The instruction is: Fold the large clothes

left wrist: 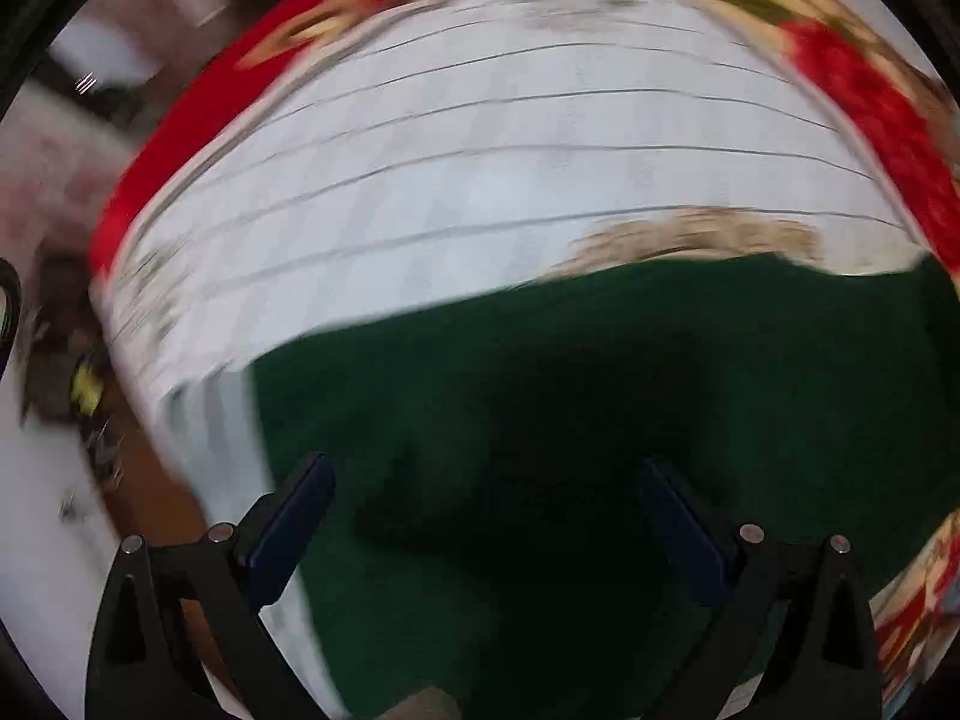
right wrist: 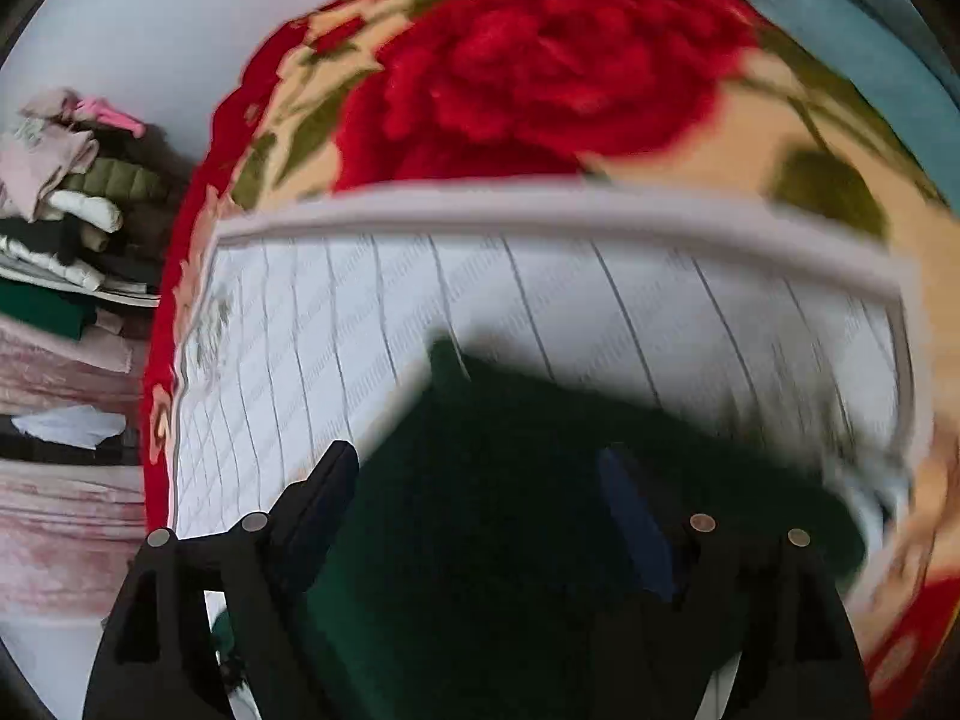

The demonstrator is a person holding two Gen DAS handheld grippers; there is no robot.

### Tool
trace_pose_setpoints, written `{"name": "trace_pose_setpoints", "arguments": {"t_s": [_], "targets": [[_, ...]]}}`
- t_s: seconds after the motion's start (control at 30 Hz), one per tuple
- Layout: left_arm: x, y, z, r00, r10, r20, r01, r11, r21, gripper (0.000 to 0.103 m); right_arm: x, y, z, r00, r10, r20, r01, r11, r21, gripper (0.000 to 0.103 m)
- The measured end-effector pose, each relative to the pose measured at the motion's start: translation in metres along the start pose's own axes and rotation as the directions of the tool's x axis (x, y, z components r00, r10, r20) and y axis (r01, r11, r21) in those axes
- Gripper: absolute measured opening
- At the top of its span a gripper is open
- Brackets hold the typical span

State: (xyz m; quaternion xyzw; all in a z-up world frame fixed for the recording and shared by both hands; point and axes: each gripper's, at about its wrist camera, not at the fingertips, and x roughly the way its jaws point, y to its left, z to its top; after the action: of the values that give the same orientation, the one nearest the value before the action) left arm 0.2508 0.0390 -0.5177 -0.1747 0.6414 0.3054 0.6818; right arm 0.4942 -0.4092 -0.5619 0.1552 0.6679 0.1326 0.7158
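A dark green garment (left wrist: 600, 408) lies spread flat on a white quilted pad with thin dark lines (left wrist: 480, 180), itself laid over a red floral blanket (right wrist: 540, 72); motion blur hides which way its long axis runs, though in the right wrist view one corner juts away from the camera. The left gripper (left wrist: 486, 474) and the right gripper (right wrist: 480, 462) both hover over the plain, fuzzy-looking green cloth with jaws spread wide and nothing between them. A pile of folded clothes (right wrist: 66, 204) sits well apart at the left of the right wrist view.
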Motion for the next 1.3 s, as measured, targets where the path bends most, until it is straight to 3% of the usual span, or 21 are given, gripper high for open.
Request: {"name": "trace_pose_setpoints", "arguments": {"t_s": [0.13, 0.2, 0.33, 0.37, 0.43, 0.47, 0.5, 0.53, 0.6, 0.7, 0.77, 0.87, 0.97, 1.13, 1.23, 1.27, 1.3], "targets": [[-0.004, 0.075, -0.015, 0.995, 0.101, -0.015, -0.102, 0.982, -0.161, 0.103, 0.016, -0.007, -0.066, 0.996, 0.055, -0.067, -0.048, 0.994, 0.100, 0.084], [0.006, 0.101, -0.016, 0.994, 0.112, -0.019, -0.113, 0.973, -0.203, 0.102, 0.028, 0.000, -0.090, 0.994, 0.047, -0.101, -0.037, 0.994, 0.101, 0.084], [0.041, 0.121, -0.003, 0.998, 0.059, -0.020, -0.062, 0.975, -0.214, 0.101, 0.051, 0.015, -0.116, 0.992, 0.009, -0.126, -0.001, 0.998, 0.059, 0.084], [0.053, 0.120, 0.002, 0.999, 0.031, -0.021, -0.034, 0.979, -0.201, 0.096, 0.058, 0.020, -0.120, 0.991, -0.003, -0.132, 0.009, 0.999, 0.039, 0.084], [0.068, 0.112, 0.010, 1.000, -0.025, -0.010, 0.023, 0.982, -0.186, 0.059, 0.068, 0.028, -0.122, 0.990, -0.051, -0.135, 0.052, 0.999, 0.004, 0.084], [0.069, 0.108, 0.011, 0.998, -0.062, -0.002, 0.061, 0.983, -0.174, 0.034, 0.072, 0.030, -0.121, 0.988, -0.068, -0.137, 0.067, 0.998, -0.009, 0.084], [0.066, 0.102, 0.012, 0.998, -0.058, 0.010, 0.059, 0.985, -0.163, 0.018, 0.077, 0.033, -0.121, 0.986, -0.087, -0.144, 0.084, 0.996, -0.025, 0.084], [0.060, 0.095, 0.012, 0.998, -0.059, 0.036, 0.063, 0.988, -0.141, 0.009, 0.081, 0.034, -0.121, 0.983, -0.107, -0.150, 0.103, 0.994, -0.035, 0.084], [0.035, 0.083, 0.012, 0.993, -0.050, 0.105, 0.061, 0.993, -0.104, 0.004, 0.087, 0.038, -0.123, 0.977, -0.143, -0.159, 0.136, 0.989, -0.054, 0.084], [0.008, 0.093, 0.019, 0.980, -0.083, 0.183, 0.109, 0.985, -0.136, 0.004, 0.094, 0.041, -0.125, 0.968, -0.183, -0.171, 0.172, 0.982, -0.077, 0.084], [0.011, 0.106, 0.029, 0.977, -0.088, 0.196, 0.121, 0.979, -0.165, 0.004, 0.098, 0.042, -0.126, 0.965, -0.199, -0.173, 0.186, 0.979, -0.085, 0.084], [0.050, 0.121, 0.042, 0.984, -0.114, 0.137, 0.140, 0.970, -0.199, 0.004, 0.103, 0.046, -0.128, 0.960, -0.217, -0.180, 0.201, 0.975, -0.099, 0.084], [0.092, 0.115, 0.053, 0.992, -0.095, 0.079, 0.105, 0.984, -0.142, 0.005, 0.111, 0.055, -0.127, 0.954, -0.235, -0.188, 0.216, 0.970, -0.115, 0.084], [0.075, 0.108, 0.058, 0.995, -0.091, 0.048, 0.096, 0.989, -0.110, 0.010, 0.104, 0.060, -0.126, 0.958, -0.212, -0.194, 0.193, 0.975, -0.112, 0.085], [0.045, 0.104, 0.050, 0.992, -0.101, 0.078, 0.107, 0.990, -0.086, 0.023, 0.078, 0.057, -0.131, 0.985, -0.126, -0.121, 0.118, 0.990, -0.072, 0.085], [0.035, 0.100, 0.045, 0.989, -0.108, 0.097, 0.115, 0.991, -0.072, 0.037, 0.068, 0.055, -0.132, 0.990, -0.108, -0.087, 0.103, 0.993, -0.060, 0.085], [0.030, 0.098, 0.043, 0.988, -0.112, 0.108, 0.119, 0.991, -0.062, 0.061, 0.053, 0.051, -0.134, 0.995, -0.094, -0.042, 0.092, 0.995, -0.038, 0.085]]}}
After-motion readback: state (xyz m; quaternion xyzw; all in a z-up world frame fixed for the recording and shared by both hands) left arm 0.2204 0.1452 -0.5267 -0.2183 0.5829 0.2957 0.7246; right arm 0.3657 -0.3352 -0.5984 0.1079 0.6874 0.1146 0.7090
